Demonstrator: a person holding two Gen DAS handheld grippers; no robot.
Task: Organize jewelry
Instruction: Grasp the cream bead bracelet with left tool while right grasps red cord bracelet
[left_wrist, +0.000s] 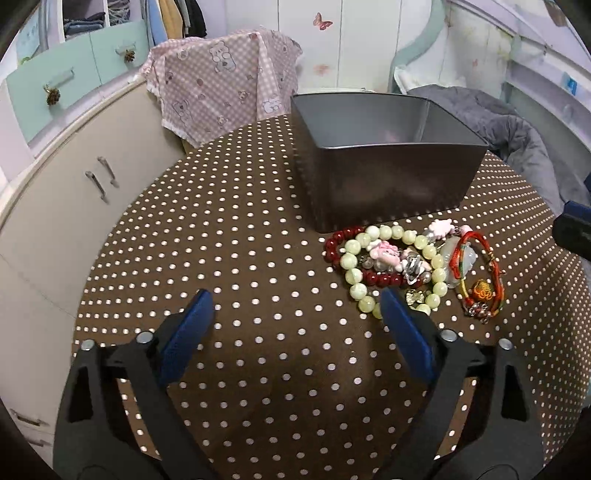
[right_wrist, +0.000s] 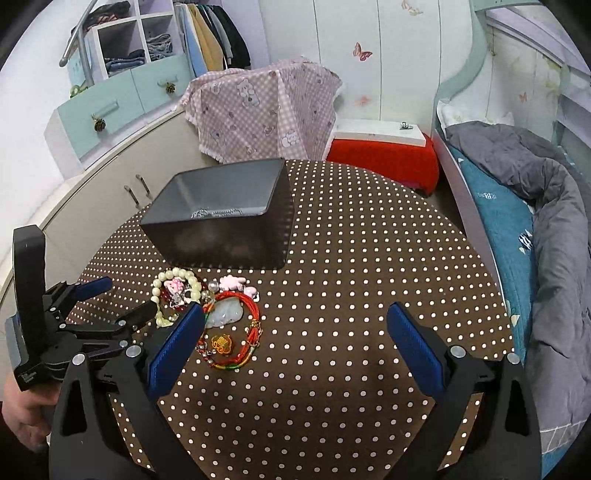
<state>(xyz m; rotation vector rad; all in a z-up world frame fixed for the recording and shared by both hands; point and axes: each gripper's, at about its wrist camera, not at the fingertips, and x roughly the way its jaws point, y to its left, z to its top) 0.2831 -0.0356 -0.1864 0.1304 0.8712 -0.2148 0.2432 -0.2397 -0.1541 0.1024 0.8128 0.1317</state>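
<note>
Mostly undone. Grey tin at upper centre held only silvery chain; bracelet pile lay on counter just below tin. My left tongs gaped, empty, beside pale beads. Right tongs apart, empty, near red cord bracelet.

Black tongs, blue pads

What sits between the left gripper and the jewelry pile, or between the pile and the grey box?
Nothing visible. The left gripper is open, its right finger at the pale green bead bracelet; only bare dotted tablecloth lies ahead. The jewelry pile sits against the open-topped grey box.
</note>
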